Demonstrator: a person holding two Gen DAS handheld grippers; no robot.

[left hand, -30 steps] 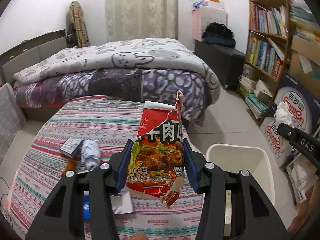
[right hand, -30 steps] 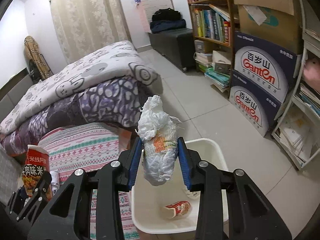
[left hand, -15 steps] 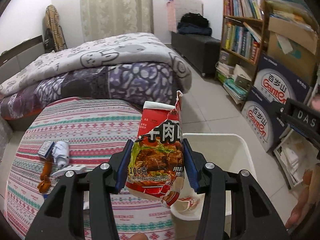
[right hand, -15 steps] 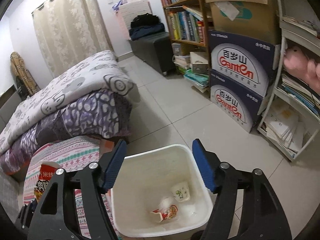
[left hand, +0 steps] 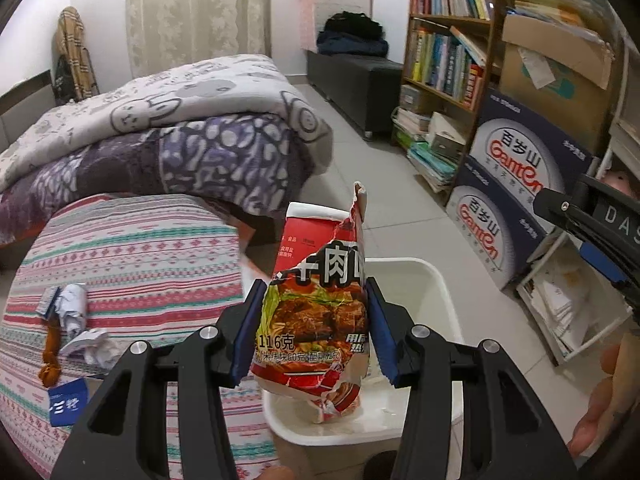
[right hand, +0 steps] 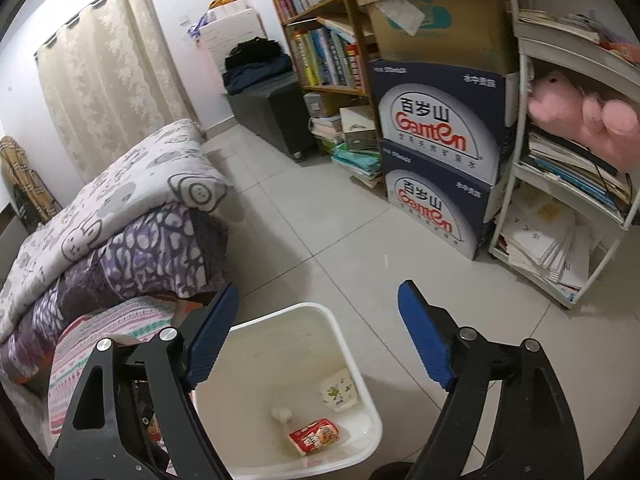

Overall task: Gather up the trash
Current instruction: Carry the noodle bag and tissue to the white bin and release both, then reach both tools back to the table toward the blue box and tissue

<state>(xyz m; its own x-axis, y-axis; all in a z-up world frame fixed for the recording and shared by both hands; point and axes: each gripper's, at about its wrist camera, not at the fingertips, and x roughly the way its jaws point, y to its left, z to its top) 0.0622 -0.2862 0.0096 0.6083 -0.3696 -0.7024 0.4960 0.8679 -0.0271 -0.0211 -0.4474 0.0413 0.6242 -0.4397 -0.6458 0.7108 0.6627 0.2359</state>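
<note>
My left gripper [left hand: 314,332] is shut on a torn red noodle wrapper [left hand: 316,312] and holds it upright above the near rim of the white trash bin [left hand: 436,280]. My right gripper [right hand: 318,340] is open and empty, over the same bin [right hand: 344,332]. Inside the bin lie a red wrapper [right hand: 314,436], a white packet [right hand: 339,390] and a small white wad [right hand: 282,414]. Crumpled white paper [left hand: 74,308], more paper [left hand: 96,346], an orange scrap [left hand: 50,356] and a blue packet [left hand: 66,402] lie on the striped tablecloth [left hand: 140,264].
A bed with a folded quilt [left hand: 168,120] stands behind the table. Bookshelves [left hand: 444,56], blue water cartons [right hand: 436,160] and a white rack with papers [right hand: 560,208] line the right side. The floor is tiled [right hand: 320,240]. The other gripper [left hand: 592,232] shows at the right.
My right gripper opened and the white crumpled bag dropped out of it into the bin. My left gripper carried the red wrapper rightward from above the table to above the bin.
</note>
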